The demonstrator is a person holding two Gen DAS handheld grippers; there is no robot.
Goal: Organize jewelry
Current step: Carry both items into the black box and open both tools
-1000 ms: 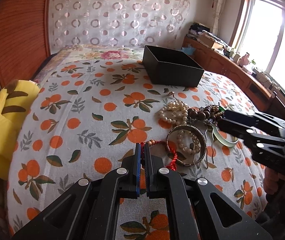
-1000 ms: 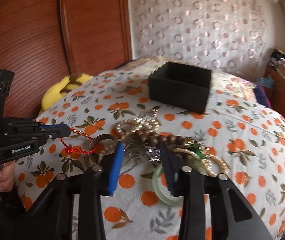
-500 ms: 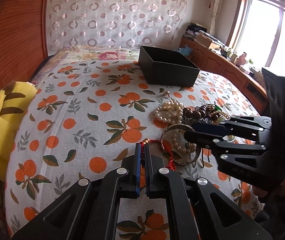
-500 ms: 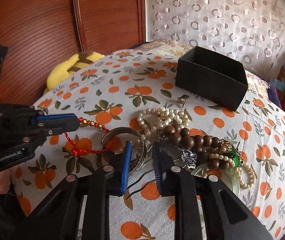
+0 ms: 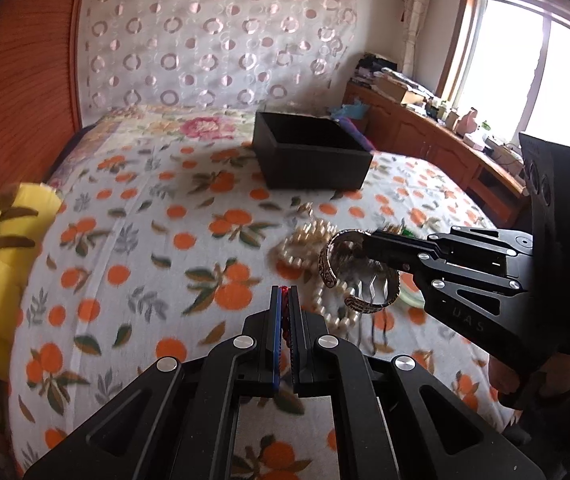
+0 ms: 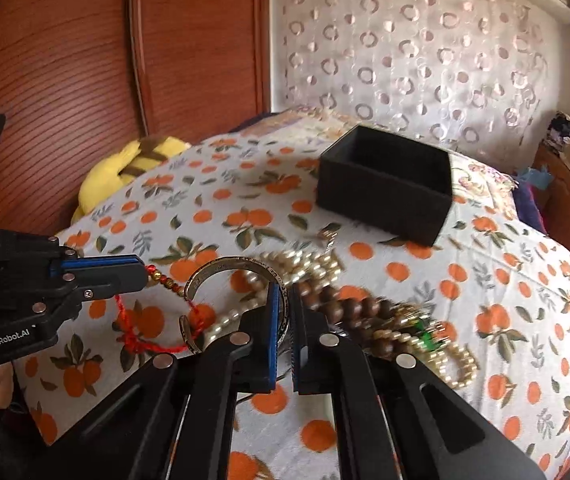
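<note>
My left gripper (image 5: 284,294) is shut on a red cord bracelet (image 6: 141,332) with small gold beads; the cord hangs from it in the right wrist view. My right gripper (image 6: 283,292) is shut on an engraved metal cuff bangle (image 5: 327,268) and holds it lifted off the bed, beside the left gripper (image 6: 141,270). The red cord is looped around the bangle (image 6: 221,266). A pile of jewelry lies beneath: pearl strands (image 5: 305,240), brown wooden beads (image 6: 349,310) and a gold bead strand (image 6: 453,360). An open black box (image 5: 309,156) stands farther back.
The bed has an orange-print sheet (image 5: 165,240). A yellow plush toy (image 5: 1,264) lies at its left edge against the wooden headboard (image 6: 65,60). A wooden cabinet (image 5: 425,136) with clutter runs under the window on the right.
My right gripper closed on the metal bangle and lifted it off the pile. My left gripper rose with the red cord still in it.
</note>
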